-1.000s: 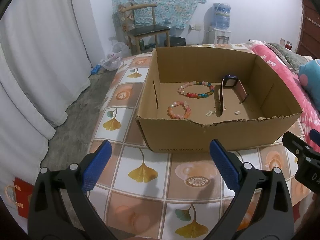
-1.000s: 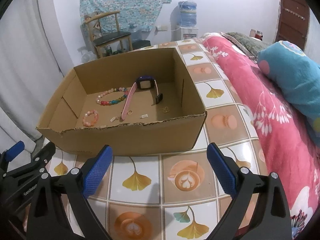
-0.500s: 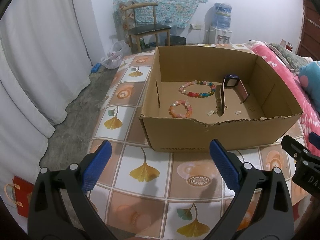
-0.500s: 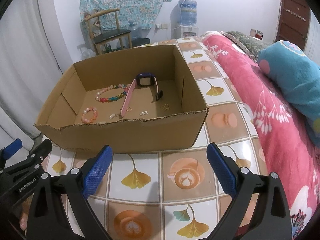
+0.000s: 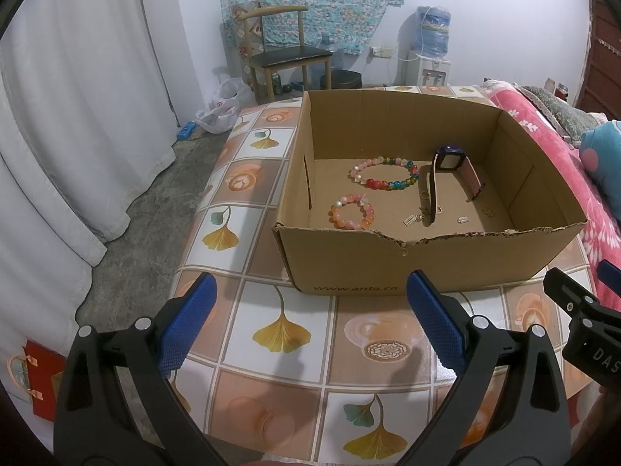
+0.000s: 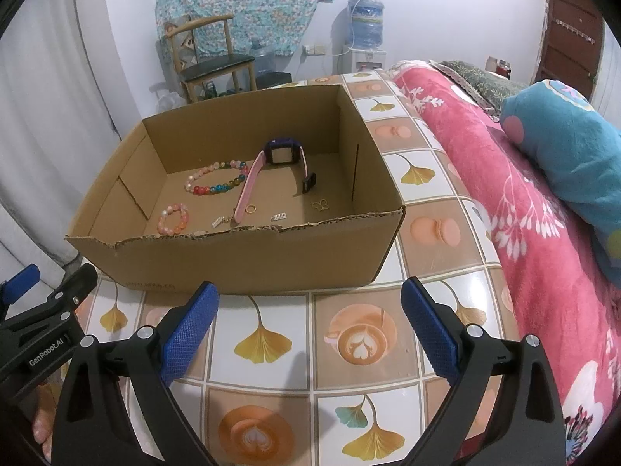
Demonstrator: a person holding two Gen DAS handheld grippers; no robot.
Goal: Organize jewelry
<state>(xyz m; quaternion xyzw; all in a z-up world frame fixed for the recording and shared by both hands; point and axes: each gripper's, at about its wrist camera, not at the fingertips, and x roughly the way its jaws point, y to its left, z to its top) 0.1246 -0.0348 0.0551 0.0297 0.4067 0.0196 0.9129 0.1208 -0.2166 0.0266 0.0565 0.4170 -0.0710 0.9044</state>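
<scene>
An open cardboard box (image 5: 431,266) (image 6: 248,260) sits on the tiled table. Inside lie a multicoloured bead bracelet (image 5: 385,173) (image 6: 216,183), a small pink bead bracelet (image 5: 351,216) (image 6: 173,218), a pink-strapped watch (image 5: 450,159) (image 6: 277,154) standing on its strap ends, a gold ring (image 6: 251,208), a gold butterfly charm (image 6: 321,205) and small silver clips (image 5: 410,220) (image 6: 279,216). My left gripper (image 5: 310,322) hangs open in front of the box with nothing between its fingers. My right gripper (image 6: 308,326) is likewise open and empty, just short of the box's near wall.
The table (image 5: 283,322) has a tablecloth with ginkgo and coffee-cup tiles. A bed with a pink blanket (image 6: 524,209) and blue pillow (image 6: 570,155) runs along the right. White curtains (image 5: 70,116), a chair (image 5: 279,50) and a water dispenser (image 5: 431,54) stand behind.
Both grippers have drawn back a little and risen, so more of the box's inside shows. The jewelry has not moved and both stay open.
</scene>
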